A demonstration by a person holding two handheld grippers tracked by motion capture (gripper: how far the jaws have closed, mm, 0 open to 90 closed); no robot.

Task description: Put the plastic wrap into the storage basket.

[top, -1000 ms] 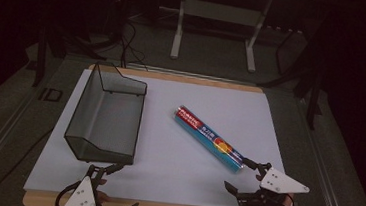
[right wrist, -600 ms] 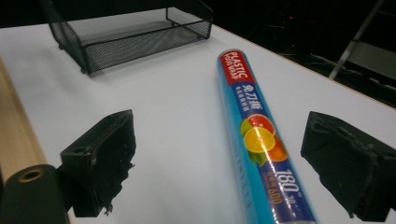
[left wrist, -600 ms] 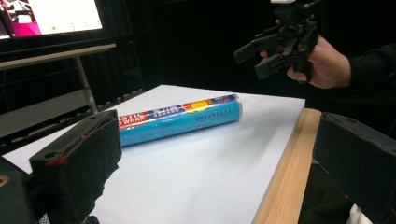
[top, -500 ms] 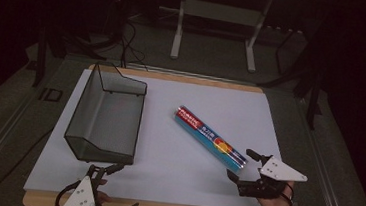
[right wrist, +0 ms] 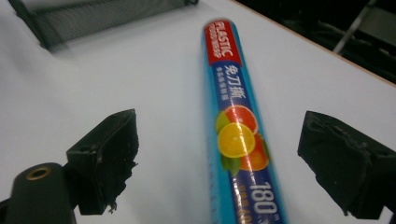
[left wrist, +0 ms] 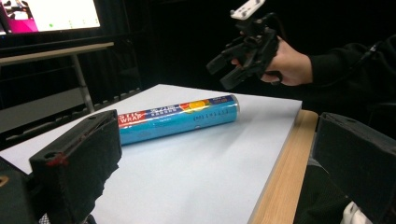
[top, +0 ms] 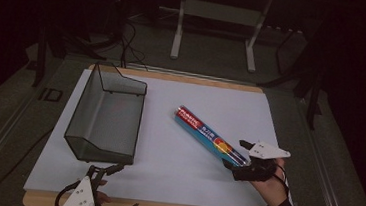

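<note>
Item 1: right tongs. Held in the person's right hand, raised a little above the table. Jaws stand wide apart and have just been closing a little; the near end of the roll lies between them, and the pads press on nothing.

Item 2: roll of plastic wrap. A blue tube with a red band at its far end and printed citrus fruit near the tongs' end. It lies flat on the white sheet, running lengthwise away from the right tongs; in the right gripper view it sits between the two jaws, closer to neither by much, touching neither.

Item 3: left tongs. At the near edge of the table, well apart from the roll. Jaws spread wide, nothing between them; the roll lies ahead of them, beyond the left jaw's tip in the left gripper view.

Item 4: wire mesh basket. Dark, open-topped, standing on the sheet just ahead of the left tongs, well apart from the right tongs, beside the roll and not touching it.
</note>
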